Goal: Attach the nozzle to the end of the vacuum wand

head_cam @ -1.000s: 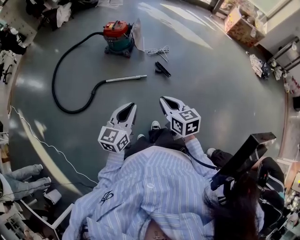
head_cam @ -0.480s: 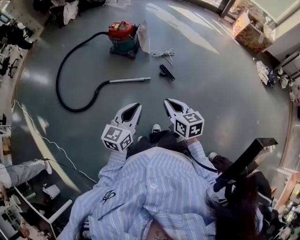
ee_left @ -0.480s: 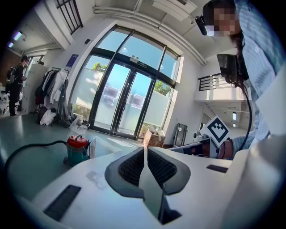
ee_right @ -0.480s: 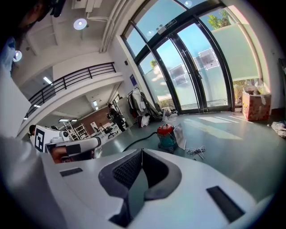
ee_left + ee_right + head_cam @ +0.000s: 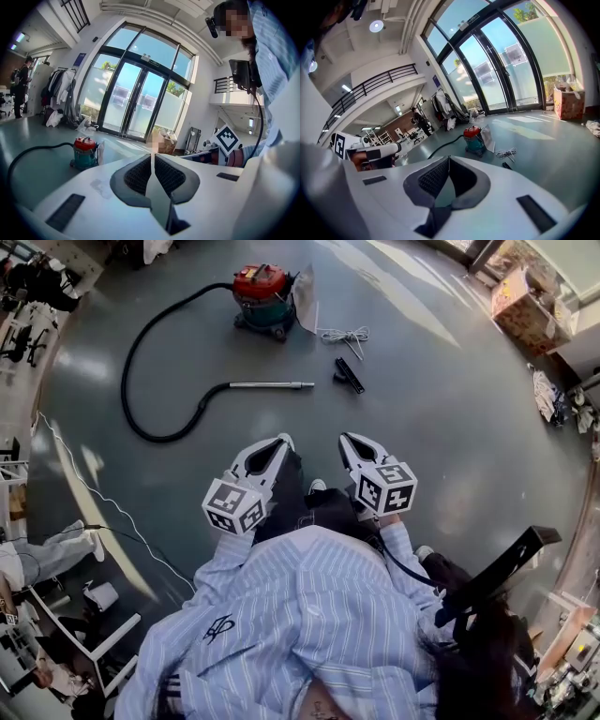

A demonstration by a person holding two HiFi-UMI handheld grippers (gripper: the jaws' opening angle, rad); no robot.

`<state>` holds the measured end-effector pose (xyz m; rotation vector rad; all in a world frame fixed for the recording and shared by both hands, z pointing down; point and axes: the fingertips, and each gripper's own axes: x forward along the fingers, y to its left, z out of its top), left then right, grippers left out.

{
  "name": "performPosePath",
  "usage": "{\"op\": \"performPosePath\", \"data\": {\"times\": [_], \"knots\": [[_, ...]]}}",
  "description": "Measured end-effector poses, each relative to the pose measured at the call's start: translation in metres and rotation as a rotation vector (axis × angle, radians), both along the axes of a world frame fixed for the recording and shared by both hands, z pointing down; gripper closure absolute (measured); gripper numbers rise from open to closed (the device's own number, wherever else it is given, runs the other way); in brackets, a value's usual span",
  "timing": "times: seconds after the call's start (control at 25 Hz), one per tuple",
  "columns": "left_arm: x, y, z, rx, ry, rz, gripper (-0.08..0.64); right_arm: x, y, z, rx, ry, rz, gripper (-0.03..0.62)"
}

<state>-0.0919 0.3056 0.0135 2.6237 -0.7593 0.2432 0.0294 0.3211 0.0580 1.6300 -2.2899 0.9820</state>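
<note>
Pointing out over the grey floor (image 5: 441, 427), the left gripper (image 5: 279, 440) and the right gripper (image 5: 346, 438) are held side by side in front of the person's striped shirt (image 5: 309, 606), and both carry nothing. In the left gripper view, the left gripper (image 5: 153, 154) has its ribbed pads drawn together to a hairline slit with nothing between them. In the right gripper view, the right gripper (image 5: 448, 158) has its tips meeting, with only floor showing through the hollow behind them. The vacuum wand (image 5: 272, 385) lies flat on the floor ahead of the left gripper's tips, well apart from them, its free end toward the right gripper's side. The nozzle (image 5: 350, 376) lies ahead of the right gripper, near that free end but not touching it. Farther ahead of both grippers stands the red-topped vacuum cleaner (image 5: 263, 296), with a coiled white cord (image 5: 345, 336) between it and the nozzle. The black hose (image 5: 125, 381) loops out beyond the left gripper's outer side and back to the wand.
</note>
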Motion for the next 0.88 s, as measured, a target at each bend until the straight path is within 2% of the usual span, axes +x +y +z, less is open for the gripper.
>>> {"op": "performPosePath", "data": {"times": [0.32,0.6,0.72,0.88], "knots": [[0.016,-0.076,0.022,-0.034,-0.021,0.064,0.534,0.022,-0.063,0.022,-0.046,-0.018,0.080,0.586],[0.029,-0.185,0.039,-0.084,-0.069,0.159,0.534,0.041,-0.151,0.023,-0.070,-0.212,0.184,0.586],[0.032,-0.239,0.057,-0.112,-0.074,0.202,0.534,0.047,-0.202,0.031,-0.063,-0.207,0.171,0.588],[0.044,-0.277,0.082,-0.133,-0.110,0.336,0.534,0.051,-0.239,0.044,-0.086,-0.171,0.172,0.588]]}}
